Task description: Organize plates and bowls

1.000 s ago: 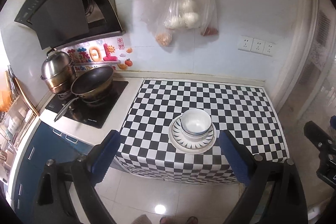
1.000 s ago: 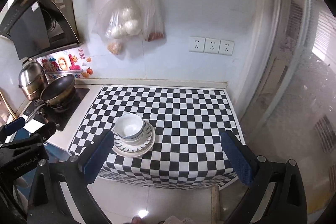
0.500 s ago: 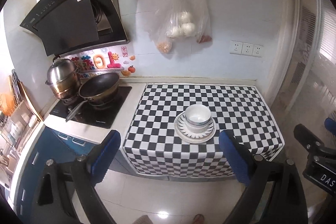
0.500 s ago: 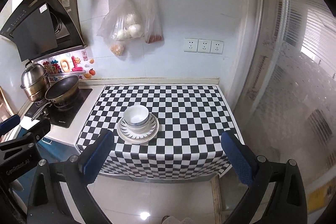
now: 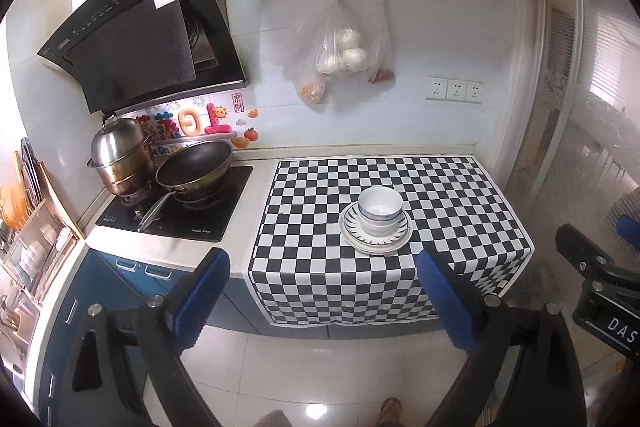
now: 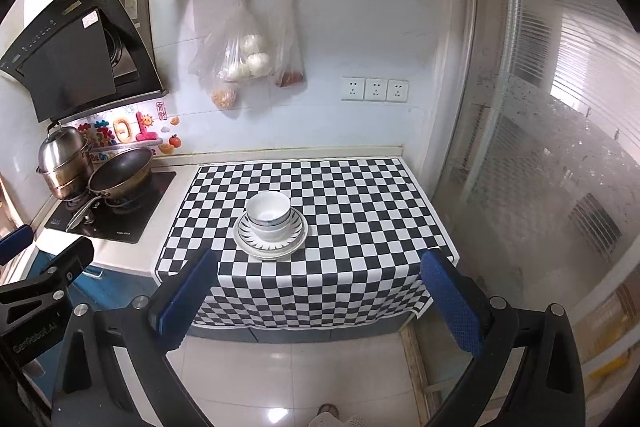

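Black-and-white checkered cloth [image 5: 384,187] draped over the tabletop [image 5: 256,195], bearing stacked white plates with dark radial stripes [image 5: 375,233] near its front edge. White blue-banded bowls [image 5: 379,209] nested upright on those plates. Left gripper [image 5: 320,291] and right gripper [image 6: 320,291]: blue-padded fingers [image 5: 202,293] spread wide, empty, well short of the stack.

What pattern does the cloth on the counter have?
The cloth has a black and white checkerboard pattern, best seen in the right wrist view.

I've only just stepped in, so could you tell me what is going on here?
A person holds a gripper in each hand, back from the counter over the floor. The left gripper and right gripper are both open and hold nothing. On the checkered cloth, stacked bowls sit on stacked plates, so the tidying looks done.
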The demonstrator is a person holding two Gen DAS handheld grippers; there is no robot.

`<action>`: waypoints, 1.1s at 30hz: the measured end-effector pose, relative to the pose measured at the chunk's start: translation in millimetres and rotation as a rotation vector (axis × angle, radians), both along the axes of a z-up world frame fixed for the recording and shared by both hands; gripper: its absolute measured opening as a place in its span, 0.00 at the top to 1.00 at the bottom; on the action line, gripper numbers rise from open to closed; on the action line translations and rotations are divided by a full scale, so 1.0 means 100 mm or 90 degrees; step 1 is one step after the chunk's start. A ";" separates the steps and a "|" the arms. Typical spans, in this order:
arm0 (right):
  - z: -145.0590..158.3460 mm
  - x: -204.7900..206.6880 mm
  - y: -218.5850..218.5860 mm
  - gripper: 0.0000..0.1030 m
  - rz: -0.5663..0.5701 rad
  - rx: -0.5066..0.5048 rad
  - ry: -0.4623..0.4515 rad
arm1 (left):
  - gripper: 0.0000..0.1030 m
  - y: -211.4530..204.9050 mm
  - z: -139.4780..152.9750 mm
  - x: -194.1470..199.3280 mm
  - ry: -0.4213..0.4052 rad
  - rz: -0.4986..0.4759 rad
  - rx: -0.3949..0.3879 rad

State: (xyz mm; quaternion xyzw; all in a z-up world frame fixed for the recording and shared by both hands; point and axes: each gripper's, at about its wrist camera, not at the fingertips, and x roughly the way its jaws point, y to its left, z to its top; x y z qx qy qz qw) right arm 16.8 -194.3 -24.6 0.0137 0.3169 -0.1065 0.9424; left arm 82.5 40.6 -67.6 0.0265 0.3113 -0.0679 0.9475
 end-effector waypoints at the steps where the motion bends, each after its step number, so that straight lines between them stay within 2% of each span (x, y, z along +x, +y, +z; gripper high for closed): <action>1: 0.01 -0.03 0.01 0.00 -0.002 0.000 -0.001 | 0.07 0.02 0.01 -0.02 -0.002 -0.003 -0.002; 15: 0.05 -0.32 0.08 0.00 -0.014 -0.004 -0.010 | 0.07 0.12 0.05 -0.28 -0.013 -0.011 -0.011; 33: 0.00 -0.33 0.00 0.00 -0.008 0.001 -0.002 | 0.07 0.09 0.04 -0.38 -0.014 -0.001 -0.005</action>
